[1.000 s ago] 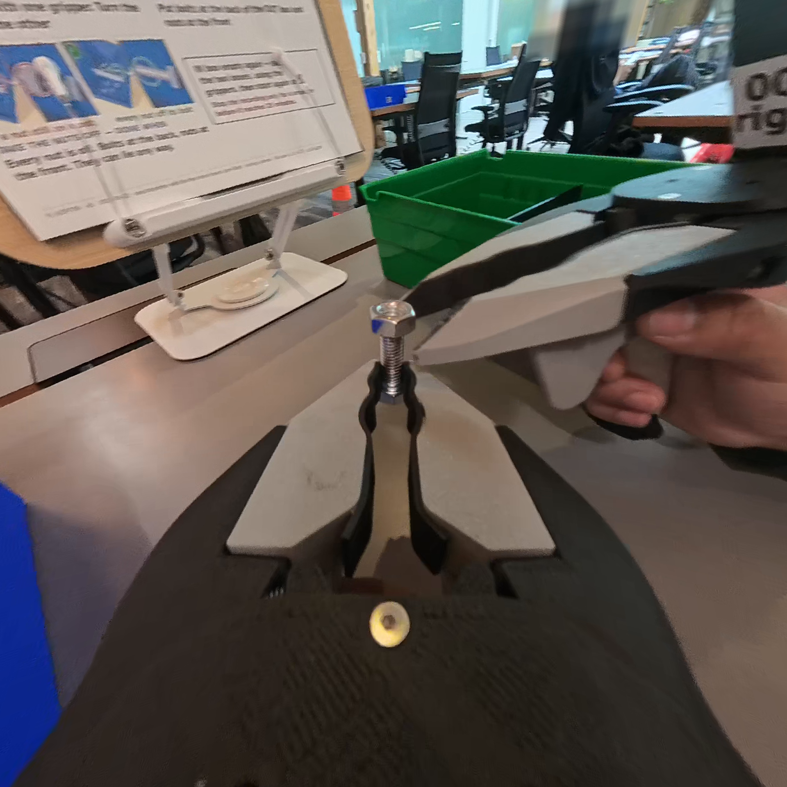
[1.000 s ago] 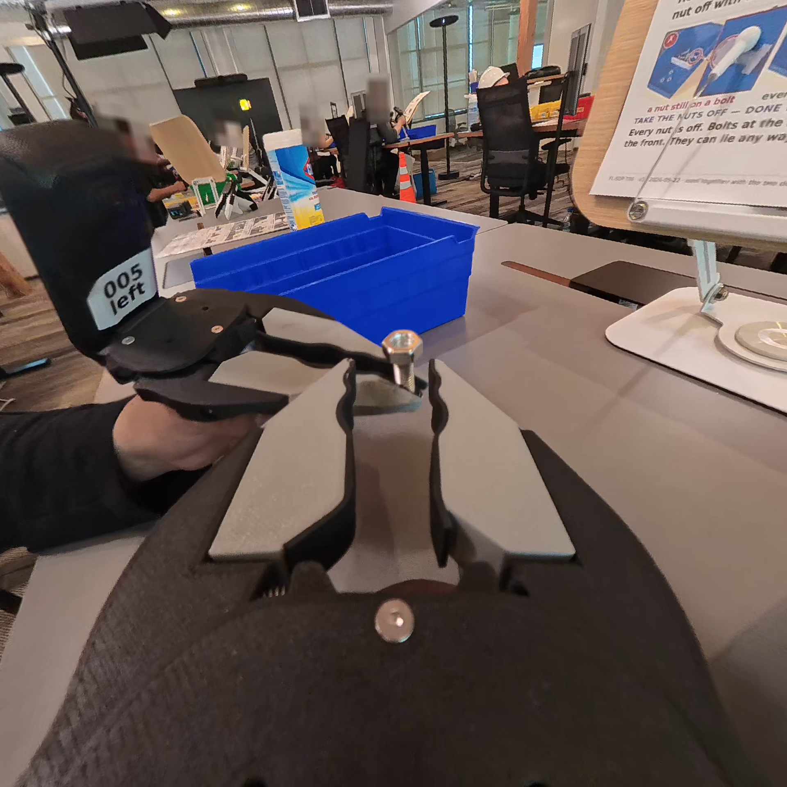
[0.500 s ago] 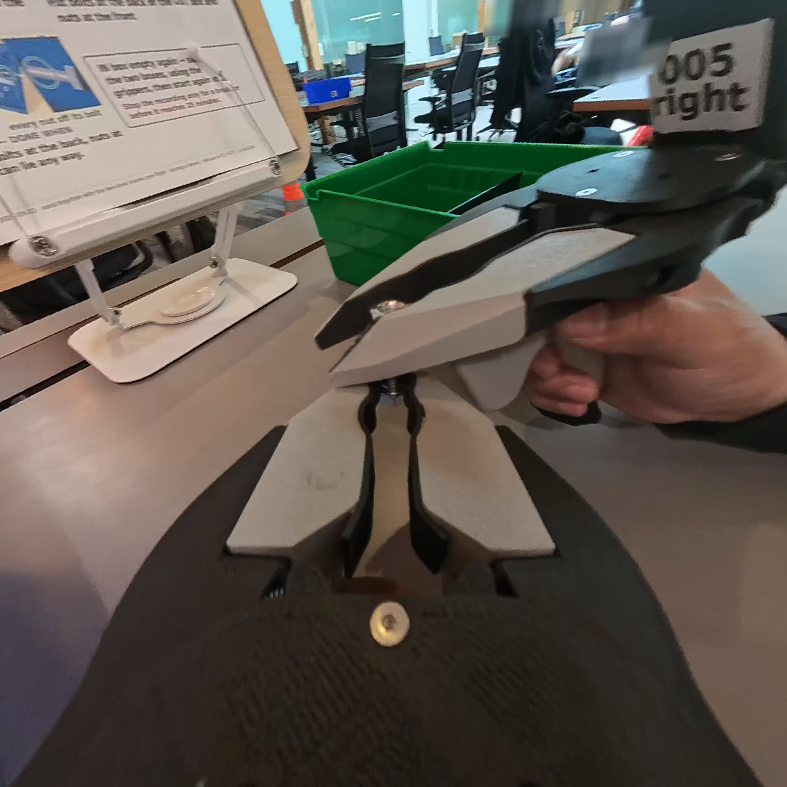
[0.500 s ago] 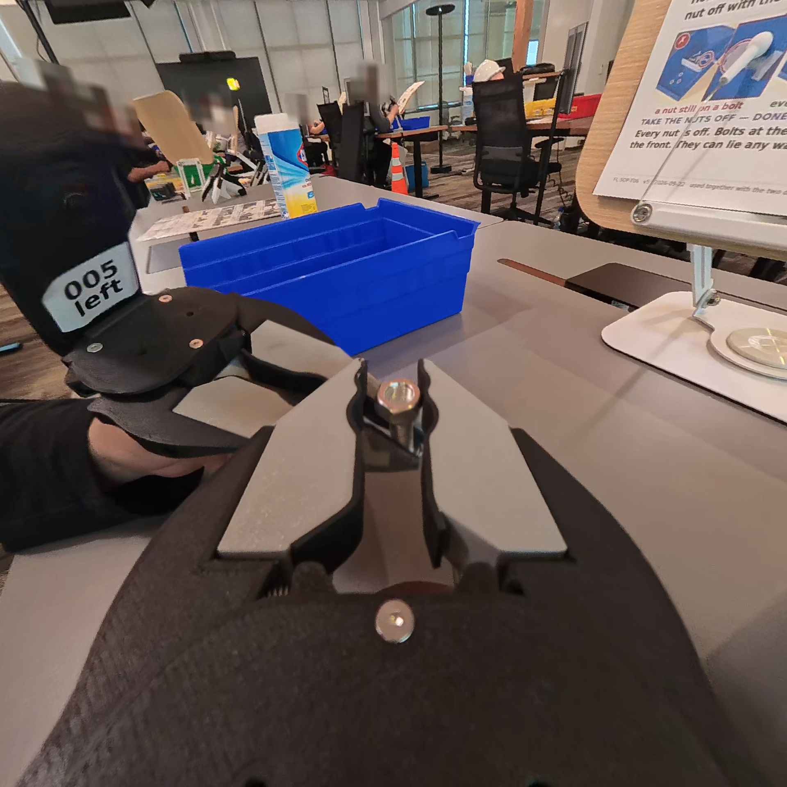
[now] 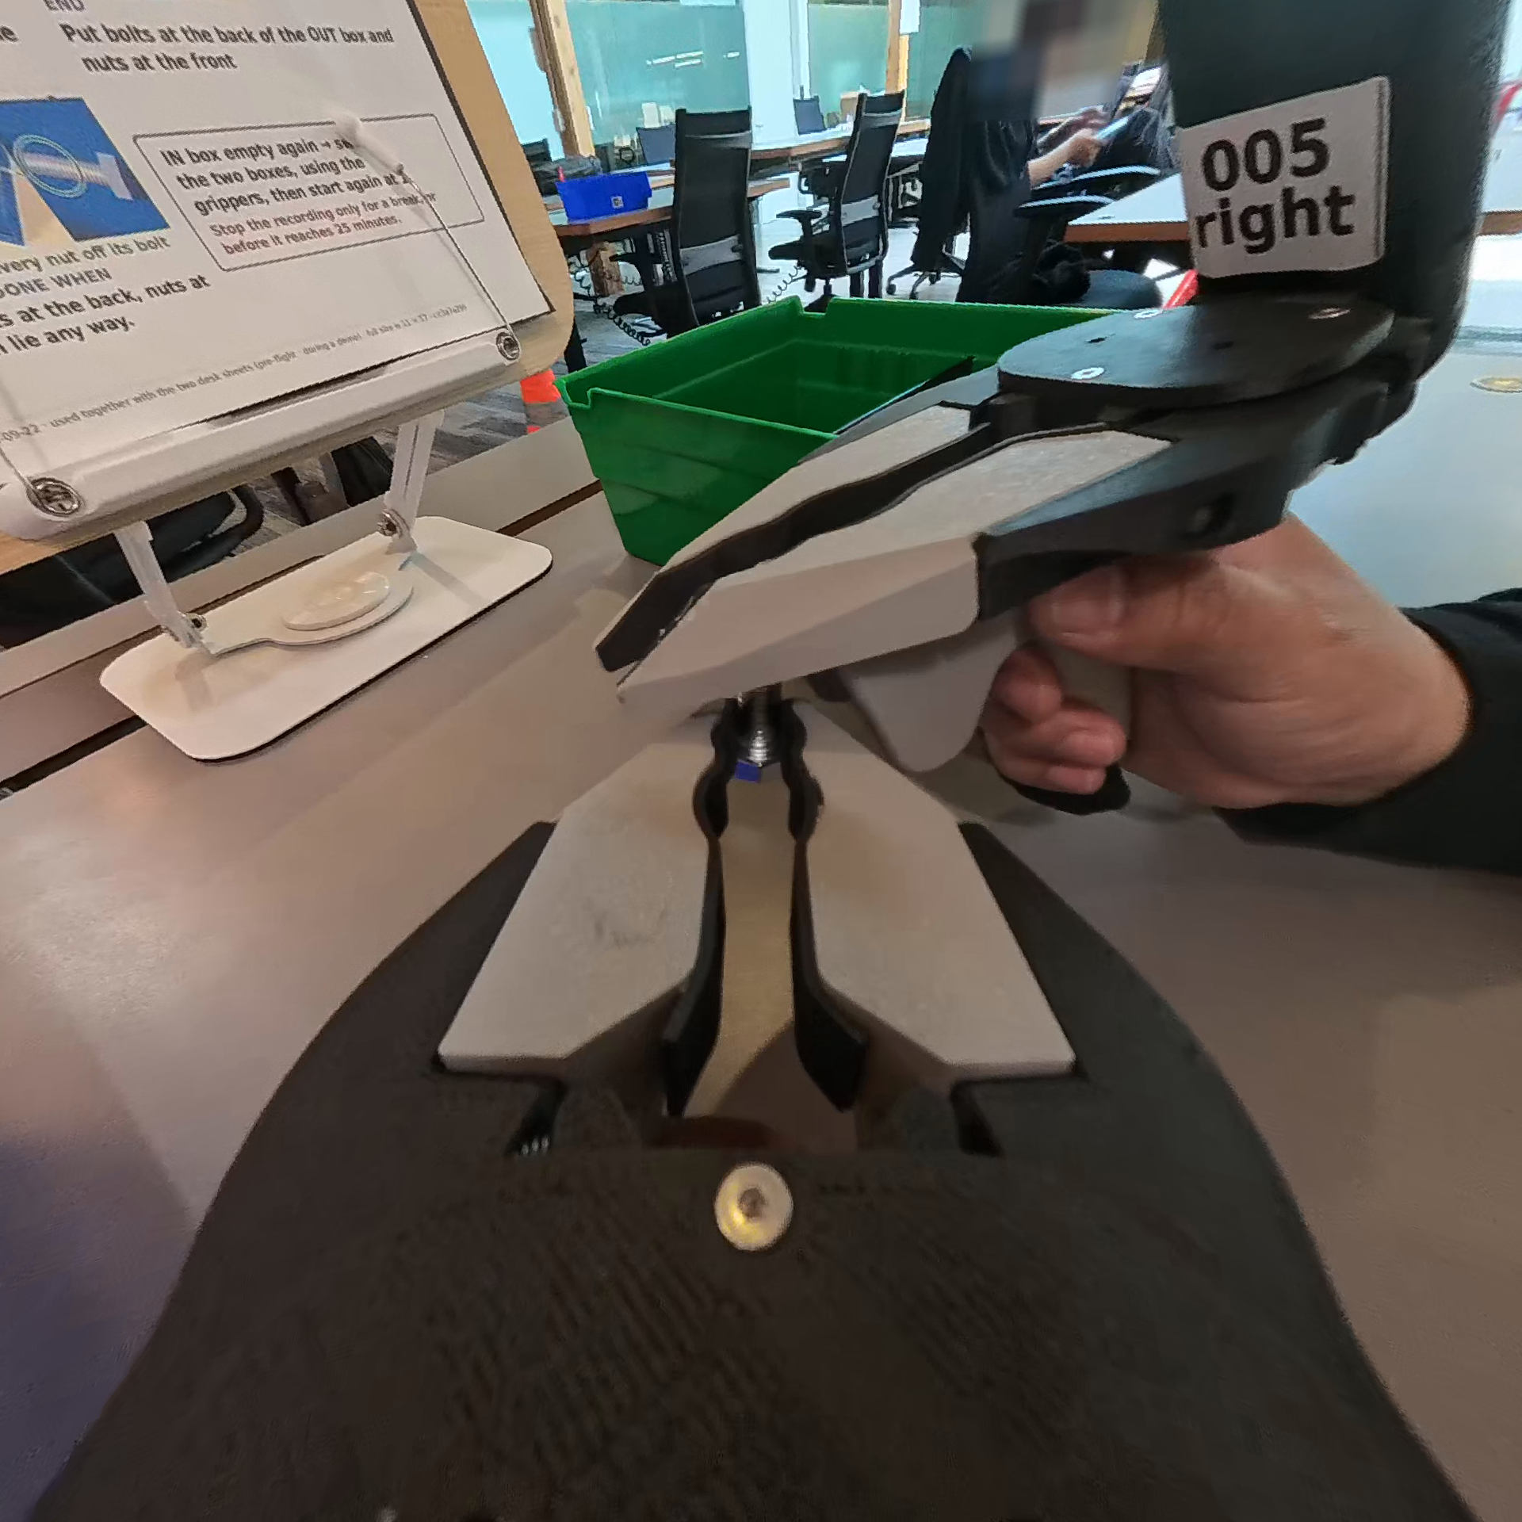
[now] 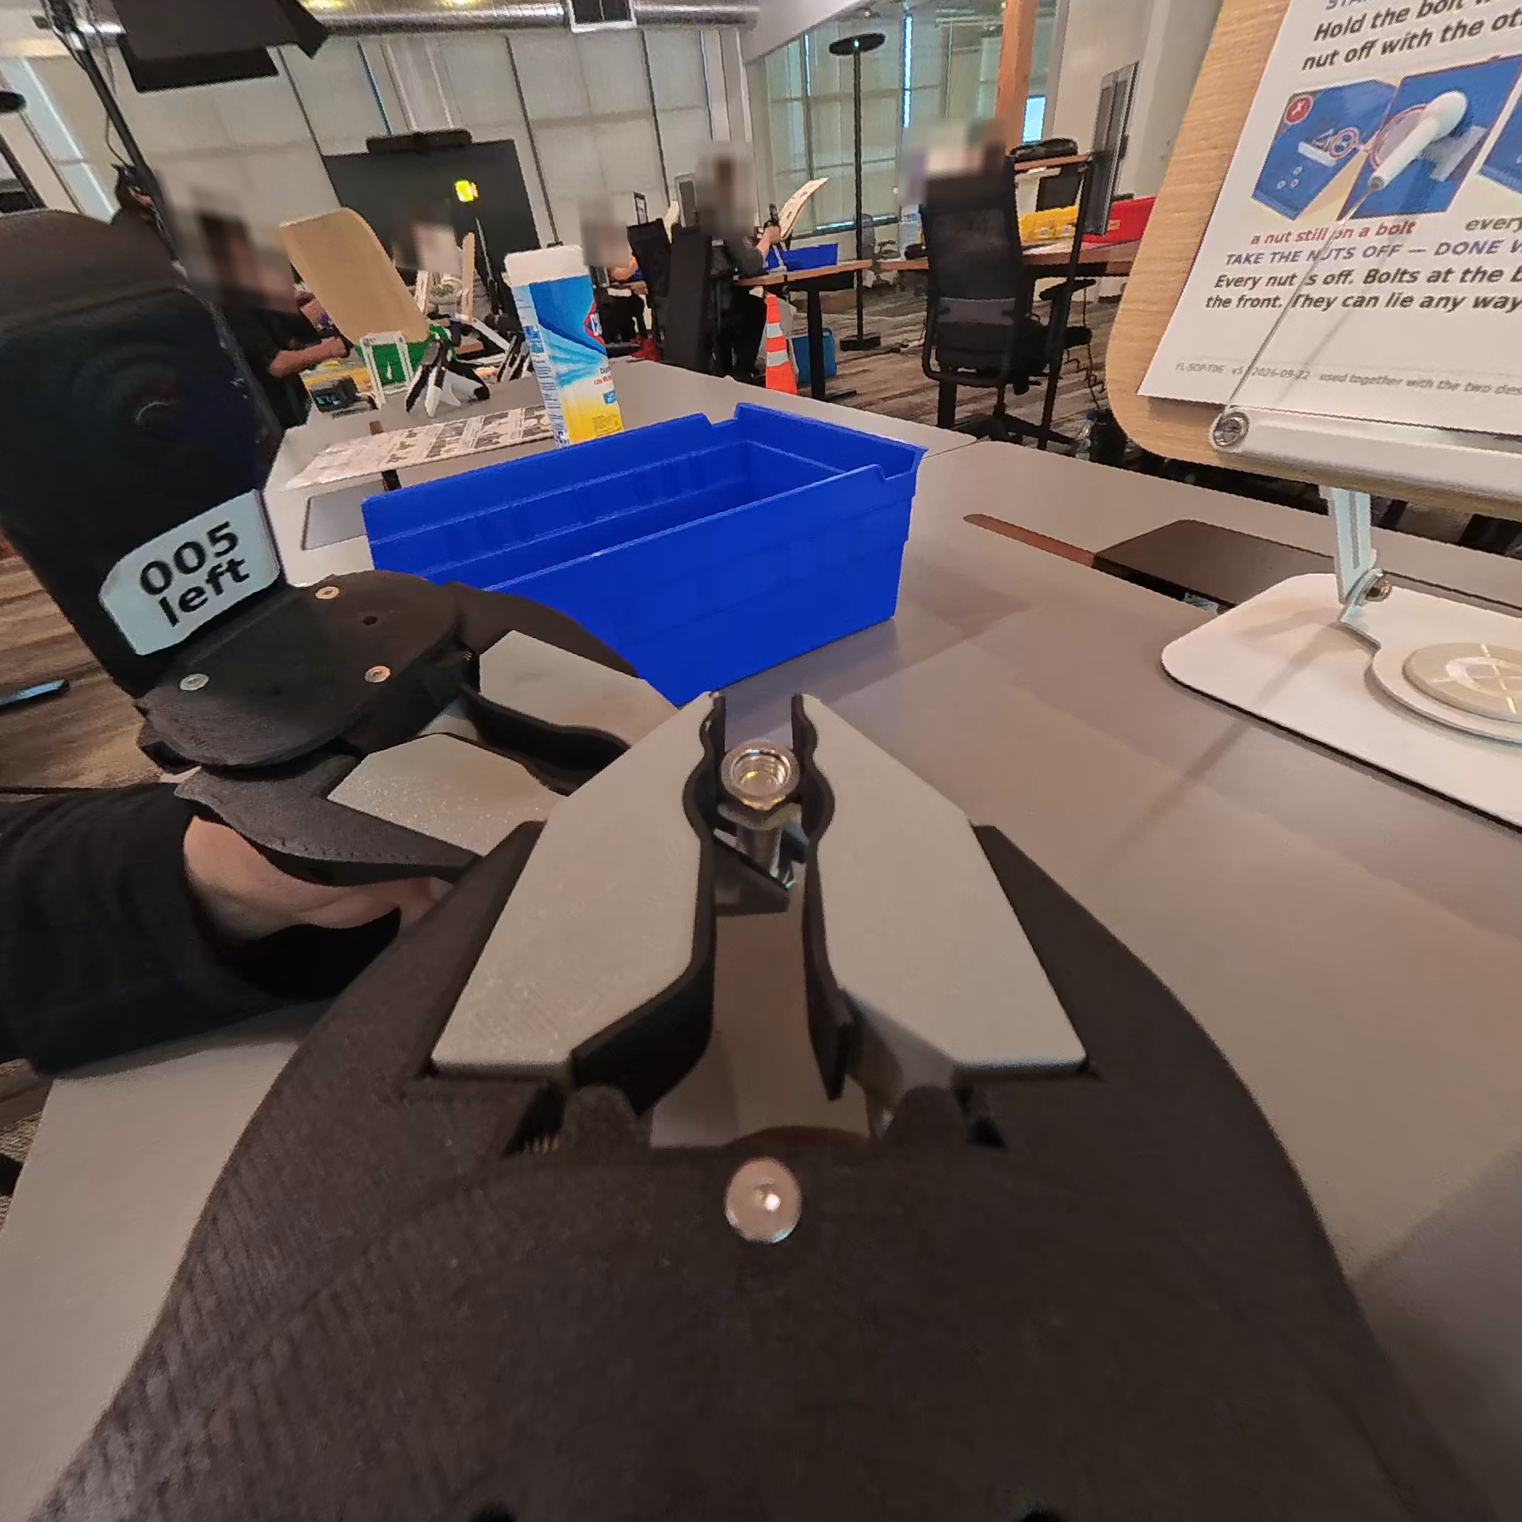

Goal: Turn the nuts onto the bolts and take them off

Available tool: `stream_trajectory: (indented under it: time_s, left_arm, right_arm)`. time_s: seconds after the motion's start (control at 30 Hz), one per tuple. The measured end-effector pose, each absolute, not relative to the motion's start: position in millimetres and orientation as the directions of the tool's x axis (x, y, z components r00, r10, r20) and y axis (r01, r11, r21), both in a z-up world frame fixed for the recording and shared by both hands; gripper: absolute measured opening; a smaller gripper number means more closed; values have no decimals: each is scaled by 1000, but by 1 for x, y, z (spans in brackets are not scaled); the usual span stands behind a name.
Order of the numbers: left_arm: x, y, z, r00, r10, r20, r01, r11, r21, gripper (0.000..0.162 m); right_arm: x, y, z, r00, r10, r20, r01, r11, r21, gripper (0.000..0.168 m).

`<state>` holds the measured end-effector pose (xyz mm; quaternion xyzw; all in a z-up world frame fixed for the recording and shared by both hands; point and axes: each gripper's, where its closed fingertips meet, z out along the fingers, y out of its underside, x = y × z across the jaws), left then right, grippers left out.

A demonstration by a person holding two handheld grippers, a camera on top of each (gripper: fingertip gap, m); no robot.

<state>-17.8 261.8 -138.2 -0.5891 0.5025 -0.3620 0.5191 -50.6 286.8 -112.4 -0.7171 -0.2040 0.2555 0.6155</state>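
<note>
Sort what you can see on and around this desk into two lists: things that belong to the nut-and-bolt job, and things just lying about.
Belongs to the job:
- bolt, clamped in the left gripper
- nut, gripped by the right gripper
- blue bin
- green bin
- instruction sheet on its stand

Just lying about:
- wipes canister
- orange cone
- office chairs

A green bin (image 5: 700, 461) sits at centre frame on the grey surface (image 5: 247, 865), with a white document stand (image 5: 329, 609) at upper left. In the right wrist view, a blue bin (image 6: 700, 560) stands mid-frame, a wipes canister (image 6: 568, 346) behind it.
</note>
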Motion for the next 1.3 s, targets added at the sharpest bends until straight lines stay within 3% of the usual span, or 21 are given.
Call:
stream_trajectory:
  time_s: [0.33, 0.53, 0.7, 0.83, 1.3]
  left_arm:
    - [-18, 263, -139, 234, -968, -94, -213, 43, -976, 6]
    - [-19, 262, -135, 230, -970, -75, -189, 31, -982, 6]
    - [-19, 263, -138, 233, -969, -77, -201, 29, -979, 6]
    - [-21, 268, -135, 257, -964, -72, -189, 23, -982, 6]
    - [-31, 290, -135, 356, -934, -38, -180, -28, -983, 6]
  right_arm:
    - [-50, 288, -115, 812, 579, -68, 23, -149, -989, 12]
    - [-47, 288, -110, 777, 605, -174, -80, -180, -980, 12]
    - [-49, 289, -113, 788, 600, -139, -45, -168, -985, 13]
    - [-47, 290, -114, 789, 595, -154, -59, -176, -983, 30]
    - [-48, 287, -111, 816, 568, -103, -28, -138, -990, 30]
